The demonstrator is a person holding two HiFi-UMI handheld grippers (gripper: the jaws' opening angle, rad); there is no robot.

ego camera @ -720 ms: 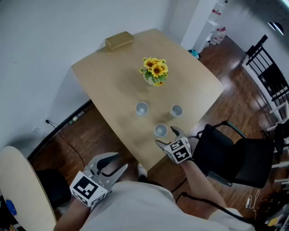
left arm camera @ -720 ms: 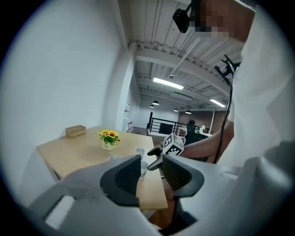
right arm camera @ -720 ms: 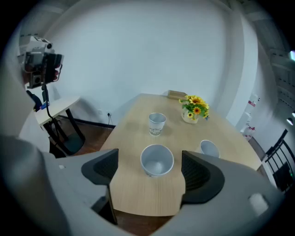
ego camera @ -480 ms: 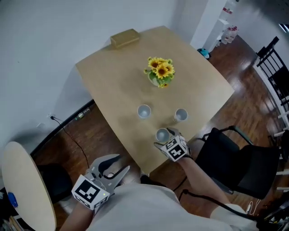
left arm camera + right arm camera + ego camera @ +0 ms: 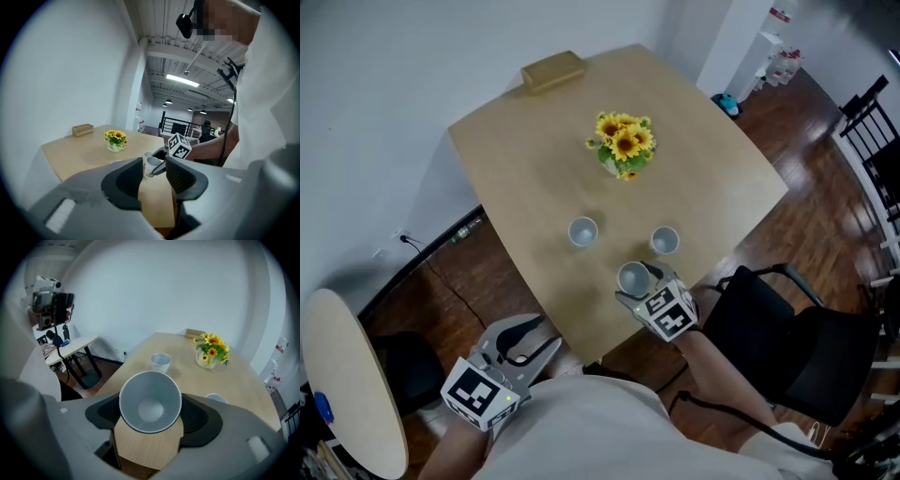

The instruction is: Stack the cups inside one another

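Three pale grey cups are on the light wooden table (image 5: 525, 159). One cup (image 5: 582, 232) stands to the left and a second cup (image 5: 664, 241) to the right, both upright. My right gripper (image 5: 639, 285) is shut on the third cup (image 5: 632, 277) near the table's front edge. In the right gripper view this cup (image 5: 150, 401) sits between the jaws with its mouth tipped toward the camera. My left gripper (image 5: 542, 336) hangs open and empty below the table's front edge. From the left gripper view, the left gripper (image 5: 154, 171) points at the held cup (image 5: 152, 165).
A vase of sunflowers (image 5: 622, 148) stands mid-table, and a tan box (image 5: 551, 70) lies at the far edge. A black chair (image 5: 787, 328) is at the right on the wooden floor. A round pale side table (image 5: 347, 375) is at the left.
My right gripper has moved in onto the nearest cup and shut on it. The left gripper has stayed low by the table's edge.
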